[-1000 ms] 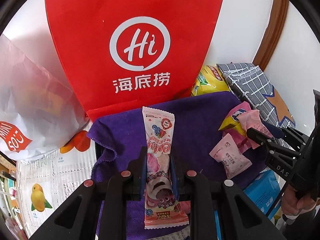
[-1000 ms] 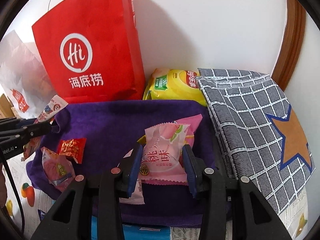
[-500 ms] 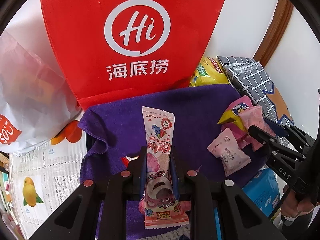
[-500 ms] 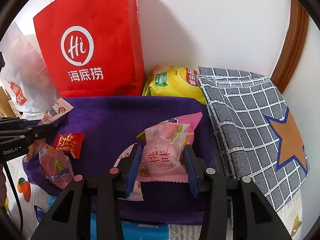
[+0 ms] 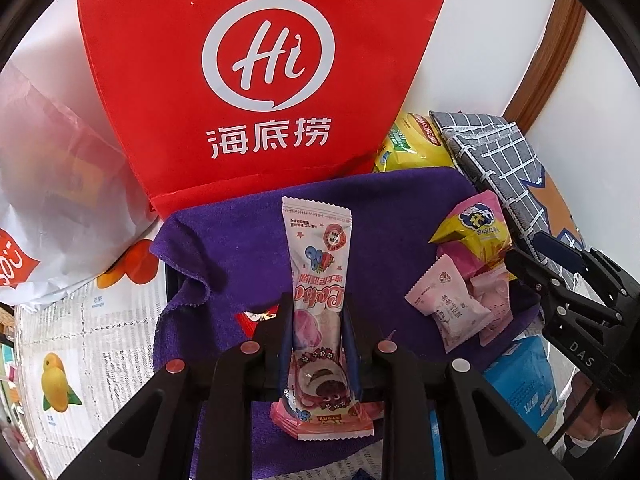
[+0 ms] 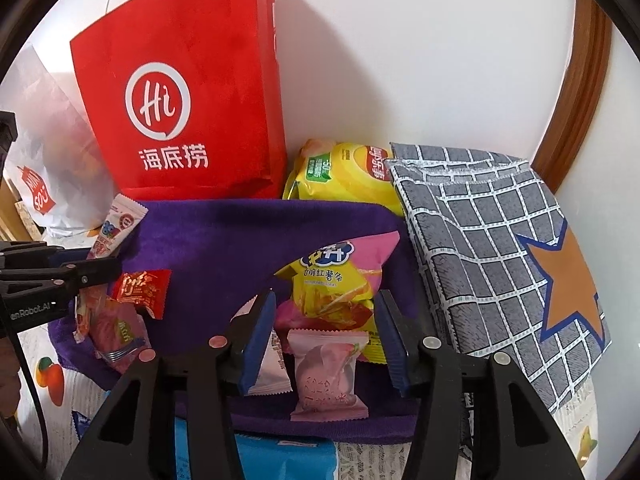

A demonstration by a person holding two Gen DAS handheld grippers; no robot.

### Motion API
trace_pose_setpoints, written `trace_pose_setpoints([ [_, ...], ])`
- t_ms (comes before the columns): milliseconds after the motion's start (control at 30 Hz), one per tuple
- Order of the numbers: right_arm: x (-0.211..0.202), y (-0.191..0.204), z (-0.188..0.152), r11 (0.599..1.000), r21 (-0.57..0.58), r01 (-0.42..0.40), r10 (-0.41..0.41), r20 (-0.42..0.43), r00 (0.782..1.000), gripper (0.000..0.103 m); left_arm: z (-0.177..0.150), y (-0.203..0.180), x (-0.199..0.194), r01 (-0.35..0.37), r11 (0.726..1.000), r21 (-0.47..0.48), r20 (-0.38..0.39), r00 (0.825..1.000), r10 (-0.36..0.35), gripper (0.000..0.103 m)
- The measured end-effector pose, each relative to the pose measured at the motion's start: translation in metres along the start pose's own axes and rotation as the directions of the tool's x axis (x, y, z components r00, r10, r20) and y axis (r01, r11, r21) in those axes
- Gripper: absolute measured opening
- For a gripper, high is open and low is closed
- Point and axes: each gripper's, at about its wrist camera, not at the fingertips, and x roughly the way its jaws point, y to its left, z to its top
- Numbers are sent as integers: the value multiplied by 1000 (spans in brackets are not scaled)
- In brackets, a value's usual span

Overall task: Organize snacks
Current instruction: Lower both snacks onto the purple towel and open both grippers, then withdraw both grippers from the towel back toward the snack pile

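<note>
- We are noting that the right claw (image 6: 324, 334) is opening: a moment ago its blue pads were pinching the pale pink peach packet (image 6: 326, 376); now they are standing clear on either side, and the packet is lying loose on the purple towel (image 6: 224, 240).
- With that packet dropped flat, the yellow-and-pink chip bag (image 6: 334, 284) behind it is now showing in full.
- We are reading this as one placement finishing; the right claw is becoming free for another snack.
- The left claw (image 5: 316, 320) is nearly shut and is pinching the long pink stick wrapper (image 5: 320, 276) upright over the towel, much as before.
- The left view is also showing a small pink packet (image 5: 448, 308) beside the chip bag.
- A red candy (image 6: 140, 286) and a crumpled pink wrapper (image 6: 118, 332) are sitting near the towel's left edge.
- Hidden: the tabletop under the towel, the red paper bag's (image 6: 192, 92) inside, the lower half of the yellow bag (image 6: 344, 176) behind the towel, and most of the blue pack (image 6: 280, 460) at the bottom edge.
</note>
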Motion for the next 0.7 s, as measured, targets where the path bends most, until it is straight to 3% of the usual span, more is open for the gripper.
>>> trace_pose_setpoints([
  [233, -11, -1, -4, 1000, 14, 8, -8, 5, 1000, 51, 0, -4, -12, 14, 1000, 13, 32, 999, -14, 23],
  [467, -23, -2, -10, 1000, 19, 18, -18, -4, 1000, 51, 2, -3, -18, -5, 1000, -11, 16, 1000, 5, 43],
  [700, -49, -6, -22, 999, 38, 27, -26, -13, 1000, 51, 0, -16, -39, -19, 1000, 9, 57, 998, 19, 48],
])
